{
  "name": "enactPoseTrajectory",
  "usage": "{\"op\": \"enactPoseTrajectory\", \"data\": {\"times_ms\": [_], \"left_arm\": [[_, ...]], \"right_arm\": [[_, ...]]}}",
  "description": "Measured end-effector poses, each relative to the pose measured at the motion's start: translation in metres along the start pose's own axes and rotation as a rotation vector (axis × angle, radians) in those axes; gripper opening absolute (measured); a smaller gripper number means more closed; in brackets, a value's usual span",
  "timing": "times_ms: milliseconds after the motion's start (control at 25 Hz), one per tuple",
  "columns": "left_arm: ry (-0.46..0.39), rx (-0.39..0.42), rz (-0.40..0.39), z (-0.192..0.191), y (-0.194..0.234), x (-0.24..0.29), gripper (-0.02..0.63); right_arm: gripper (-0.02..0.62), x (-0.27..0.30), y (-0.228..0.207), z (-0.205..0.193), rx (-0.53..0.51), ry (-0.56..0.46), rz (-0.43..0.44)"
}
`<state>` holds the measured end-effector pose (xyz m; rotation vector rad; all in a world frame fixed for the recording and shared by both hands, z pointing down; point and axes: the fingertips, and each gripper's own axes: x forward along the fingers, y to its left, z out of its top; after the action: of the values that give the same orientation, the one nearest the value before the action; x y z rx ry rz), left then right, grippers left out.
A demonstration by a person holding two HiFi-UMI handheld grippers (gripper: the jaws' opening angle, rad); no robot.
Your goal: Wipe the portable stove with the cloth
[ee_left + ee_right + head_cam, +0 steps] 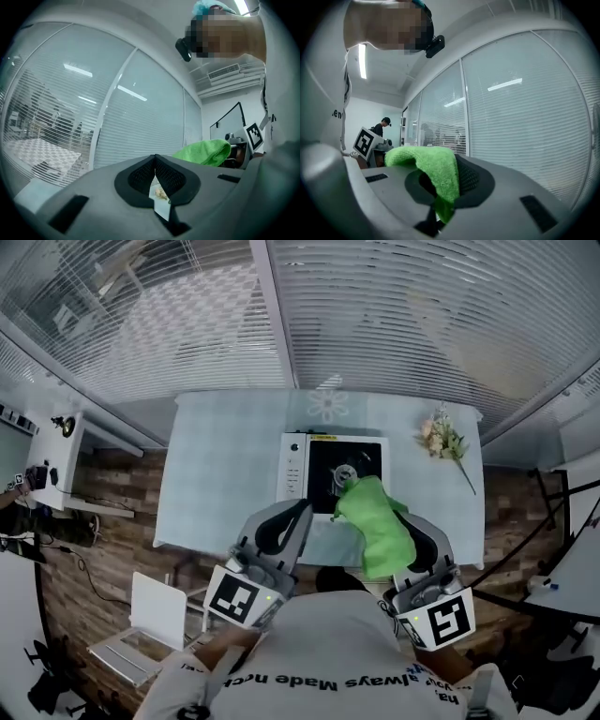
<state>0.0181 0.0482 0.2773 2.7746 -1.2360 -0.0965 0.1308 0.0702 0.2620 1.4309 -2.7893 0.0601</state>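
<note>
The right claw [405, 521] pinches the green cloth [375, 521] above the portable stove's [319, 460] near edge. The left claw [302, 510] is pressed together, with open table [225, 465] to the left.

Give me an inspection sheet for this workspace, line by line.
Surface: table with a pale covering.
Job's things: portable stove mid-table; green cloth hangs from the right hand-held gripper, overlapping the stove's near edge in the head view.
Clutter: flower bunch at the table's right end.
Grippers: left hand-held gripper shut, empty; right shut on the cloth.
Cables: loose cables on the wooden floor, left.
Surroundings: blinds beyond the table; open laptop low left.
</note>
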Motion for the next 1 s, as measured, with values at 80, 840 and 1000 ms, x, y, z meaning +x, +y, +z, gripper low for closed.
{"op": "enactPoseTrajectory", "data": {"times_ms": [80, 840, 1000], "left_arm": [[-0.002, 0.002, 0.009, 0.0, 0.009, 0.019, 0.011], [0.087, -0.015, -0.012, -0.023, 0.096, 0.055, 0.011], [0.13, -0.013, -0.003, -0.045, 0.123, 0.048, 0.011]], "right_arm": [[0.026, 0.013, -0.019, 0.002, -0.007, -0.004, 0.009], [0.026, 0.111, -0.036, -0.015, -0.047, 0.049, 0.006], [0.026, 0.149, -0.02, -0.033, -0.178, 0.047, 0.056]]}}
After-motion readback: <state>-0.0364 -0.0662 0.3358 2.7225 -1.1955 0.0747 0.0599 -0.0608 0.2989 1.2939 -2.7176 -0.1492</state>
